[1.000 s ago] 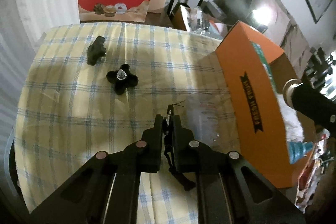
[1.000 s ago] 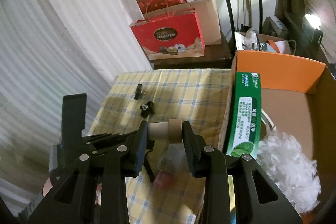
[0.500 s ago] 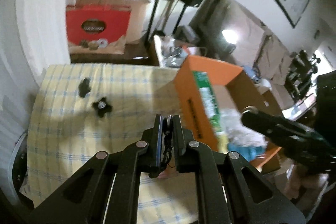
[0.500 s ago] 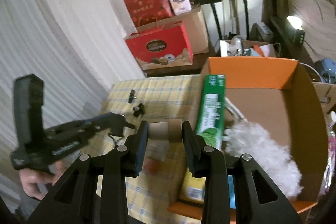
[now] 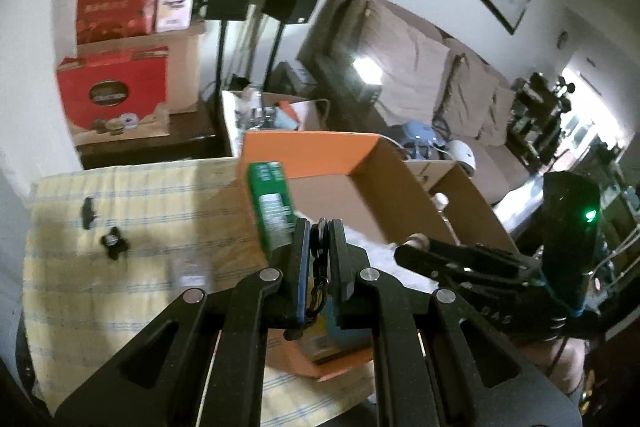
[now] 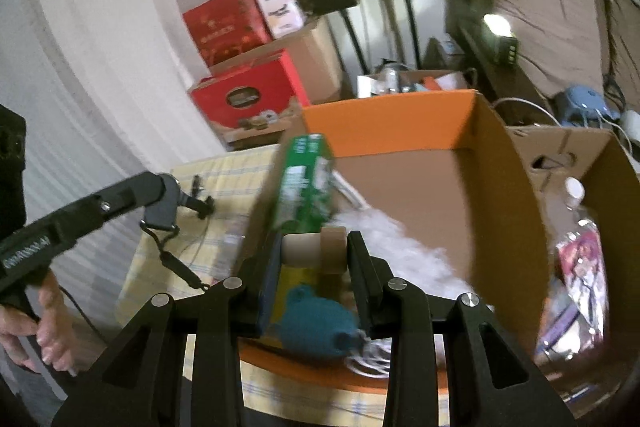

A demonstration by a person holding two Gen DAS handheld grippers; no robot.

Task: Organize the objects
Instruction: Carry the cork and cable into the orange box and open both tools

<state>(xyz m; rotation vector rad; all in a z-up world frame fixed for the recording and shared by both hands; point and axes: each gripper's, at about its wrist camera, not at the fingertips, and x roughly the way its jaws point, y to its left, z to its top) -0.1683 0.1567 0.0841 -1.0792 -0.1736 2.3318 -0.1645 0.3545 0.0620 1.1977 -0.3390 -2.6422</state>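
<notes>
**Carrying a cork and a cord toward the orange box**

I am gripping a cork (image 6: 314,251) endwise in my right claw (image 6: 316,255), jaws part-way apart and pressing on its two flat ends. It looks light, firm and slightly squashy, so gentle pressure should do. My left claw (image 5: 319,247) is pinching a thin black cord (image 5: 316,291) shut between its pads; it is limp and dangling below. The orange box (image 6: 384,123) is lying just ahead of and beneath both claws, on the checked bench (image 5: 132,203).
</notes>
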